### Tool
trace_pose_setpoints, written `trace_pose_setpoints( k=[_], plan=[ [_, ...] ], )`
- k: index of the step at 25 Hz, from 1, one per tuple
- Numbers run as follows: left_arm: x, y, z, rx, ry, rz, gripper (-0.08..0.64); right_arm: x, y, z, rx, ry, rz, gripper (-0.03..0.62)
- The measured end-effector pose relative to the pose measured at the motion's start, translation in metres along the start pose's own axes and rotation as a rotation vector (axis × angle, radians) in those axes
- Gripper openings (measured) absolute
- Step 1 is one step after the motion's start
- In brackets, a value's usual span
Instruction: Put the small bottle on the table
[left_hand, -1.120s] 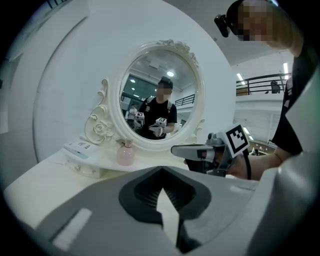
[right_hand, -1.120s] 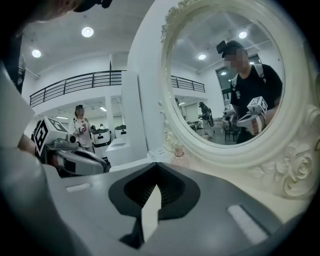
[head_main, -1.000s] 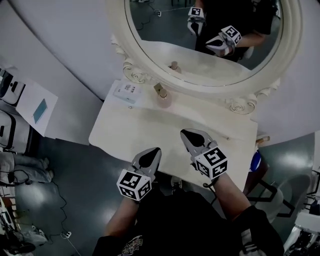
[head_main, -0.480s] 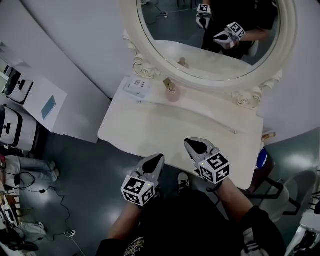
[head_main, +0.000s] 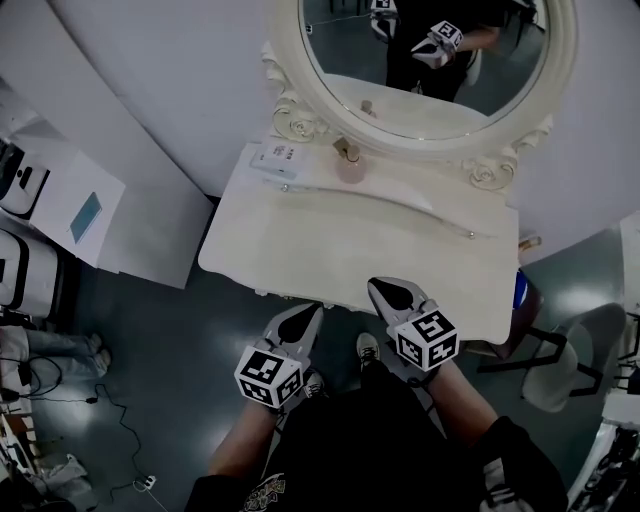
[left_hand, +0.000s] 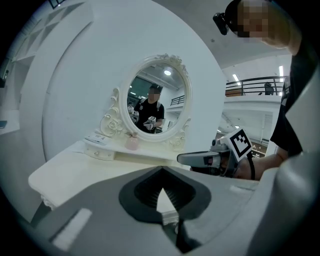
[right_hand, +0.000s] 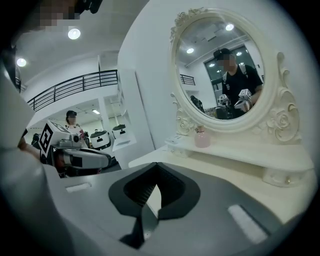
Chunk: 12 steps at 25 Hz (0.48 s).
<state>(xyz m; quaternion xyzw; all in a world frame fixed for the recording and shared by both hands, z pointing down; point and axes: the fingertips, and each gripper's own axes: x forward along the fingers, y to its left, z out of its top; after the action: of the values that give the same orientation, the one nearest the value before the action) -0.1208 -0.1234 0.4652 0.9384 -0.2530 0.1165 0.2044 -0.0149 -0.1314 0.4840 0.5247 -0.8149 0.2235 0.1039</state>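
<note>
Well ahead of both jaws, the small pink bottle (head_main: 350, 163) stands upright on the table's (head_main: 330, 240) raised back shelf beneath the mirror (head_main: 430, 60), beside a white box (head_main: 275, 158). The left gripper (head_main: 298, 322) and right gripper (head_main: 395, 295) are clenched and empty.

The cream counter (head_main: 340, 240) is mostly bare. On its rear ledge stand a small pink bottle (head_main: 349, 166) and a white box (head_main: 275, 160) — both below the oval mirror (head_main: 430, 148).

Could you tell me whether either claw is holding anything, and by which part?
Nothing is held: the left claw and the right claw are both shut and empty; the small bottle stands untouched below the mirror.
</note>
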Motion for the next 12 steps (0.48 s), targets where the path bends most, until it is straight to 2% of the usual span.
trace_pose_setpoints(
  k=[12],
  plan=[
    [-0.045,-0.013,-0.028,0.042,0.032,-0.139,0.0,-0.04,0.052,-0.039,0.053,-0.031,-0.151,0.028]
  ],
)
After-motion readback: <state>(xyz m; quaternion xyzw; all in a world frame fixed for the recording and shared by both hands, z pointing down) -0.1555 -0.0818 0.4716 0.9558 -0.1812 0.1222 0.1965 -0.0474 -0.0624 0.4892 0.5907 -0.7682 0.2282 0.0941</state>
